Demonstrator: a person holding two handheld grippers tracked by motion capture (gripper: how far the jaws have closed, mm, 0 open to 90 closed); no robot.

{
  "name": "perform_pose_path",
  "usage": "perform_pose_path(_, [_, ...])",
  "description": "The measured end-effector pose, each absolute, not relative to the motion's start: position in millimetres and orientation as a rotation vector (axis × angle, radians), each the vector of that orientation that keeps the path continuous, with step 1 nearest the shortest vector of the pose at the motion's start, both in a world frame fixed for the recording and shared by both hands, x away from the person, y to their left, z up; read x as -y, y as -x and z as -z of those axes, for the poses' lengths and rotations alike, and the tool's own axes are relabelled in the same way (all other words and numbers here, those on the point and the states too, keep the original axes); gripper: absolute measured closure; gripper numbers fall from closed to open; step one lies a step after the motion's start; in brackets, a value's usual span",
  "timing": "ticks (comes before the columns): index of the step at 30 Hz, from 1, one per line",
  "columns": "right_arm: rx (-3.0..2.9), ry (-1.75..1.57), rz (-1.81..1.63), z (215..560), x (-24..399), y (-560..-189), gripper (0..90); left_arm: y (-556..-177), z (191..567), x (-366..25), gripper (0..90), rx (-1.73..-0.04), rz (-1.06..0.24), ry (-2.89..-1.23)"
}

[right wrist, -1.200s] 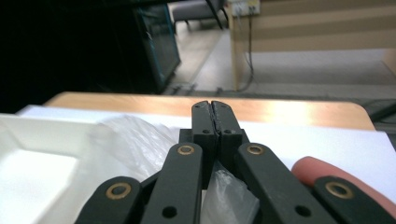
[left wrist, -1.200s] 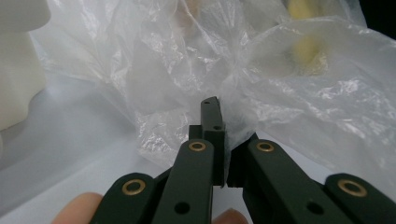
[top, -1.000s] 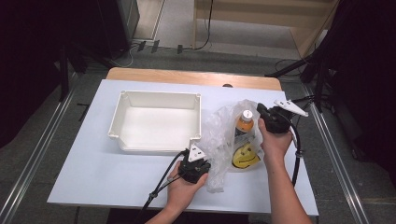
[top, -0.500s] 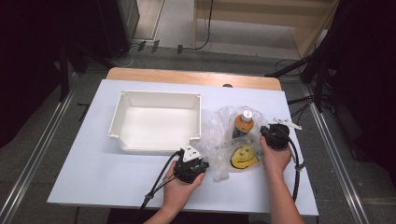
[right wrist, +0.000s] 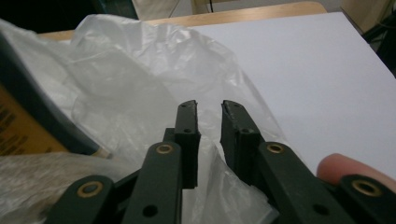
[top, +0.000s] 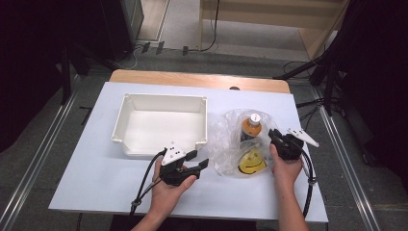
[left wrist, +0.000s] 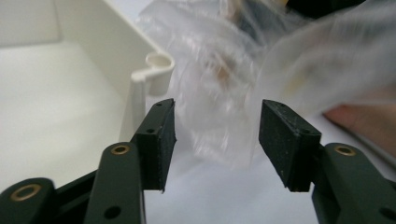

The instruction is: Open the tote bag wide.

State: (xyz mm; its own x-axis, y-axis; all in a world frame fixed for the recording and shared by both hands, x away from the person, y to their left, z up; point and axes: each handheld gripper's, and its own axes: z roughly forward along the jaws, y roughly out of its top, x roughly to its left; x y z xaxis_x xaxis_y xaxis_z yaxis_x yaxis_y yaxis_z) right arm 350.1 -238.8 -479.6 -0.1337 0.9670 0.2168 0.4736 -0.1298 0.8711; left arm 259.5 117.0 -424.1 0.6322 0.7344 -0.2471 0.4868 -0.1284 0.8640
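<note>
Left gripper (top: 197,160): jaws parted, just been opening, clear plastic bag (top: 231,137) just beyond them, ungripped. Right gripper (right wrist: 208,126): jaws narrowly apart, bag film lying between them; whether they pinch it cannot be told.

left tongs (top: 198,161) just opening, right tongs (top: 275,136) narrowly parted.
</note>
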Motion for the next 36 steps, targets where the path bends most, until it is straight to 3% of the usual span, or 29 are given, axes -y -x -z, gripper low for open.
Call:
perform_pose_path(10, [-1.673,-1.525,-1.179,479.9,229.2,-346.1,83.6,-269.1,395.1,-100.5,53.0,-0.956,-0.293,-1.723])
perform_pose_path(15, [-1.679,-1.516,-1.186,480.0,229.6,-345.6,83.5,-263.4,398.7,-70.6,41.5,-0.873,-0.277,-1.771])
perform_pose_path(18, [-1.681,-1.510,-1.186,480.0,229.2,-345.1,83.2,-262.0,407.7,-55.5,29.2,-0.863,-0.316,-1.820])
perform_pose_path(22, [-1.680,-1.506,-1.190,480.0,228.8,-344.5,83.2,-269.0,433.6,-41.3,26.0,-0.893,-0.307,-1.952])
perform_pose_path(26, [-1.684,-1.496,-1.188,480.0,228.1,-343.8,83.4,-274.7,455.2,-34.9,32.9,-0.951,-0.371,-2.070])
perform_pose_path(27, [-1.683,-1.495,-1.188,479.9,228.0,-343.6,83.4,-276.0,458.9,-34.7,39.1,-0.964,-0.387,-2.089])
perform_pose_path(28, [-1.684,-1.490,-1.189,480.0,227.7,-343.5,83.4,-278.6,464.8,-34.5,52.9,-0.981,-0.400,-2.132])
perform_pose_path(30, [-1.681,-1.486,-1.186,480.0,227.2,-343.3,83.4,-281.1,469.1,-36.8,67.0,-0.992,-0.399,-2.154])
perform_pose_path(33, [-1.682,-1.478,-1.183,480.0,226.8,-343.1,81.7,-284.4,473.8,-40.2,75.8,-1.008,-0.368,-2.159])
perform_pose_path(36, [-1.621,-1.484,-1.236,476.9,231.4,-338.3,63.0,-285.1,476.0,-45.6,82.9,-1.019,-0.344,-2.125])
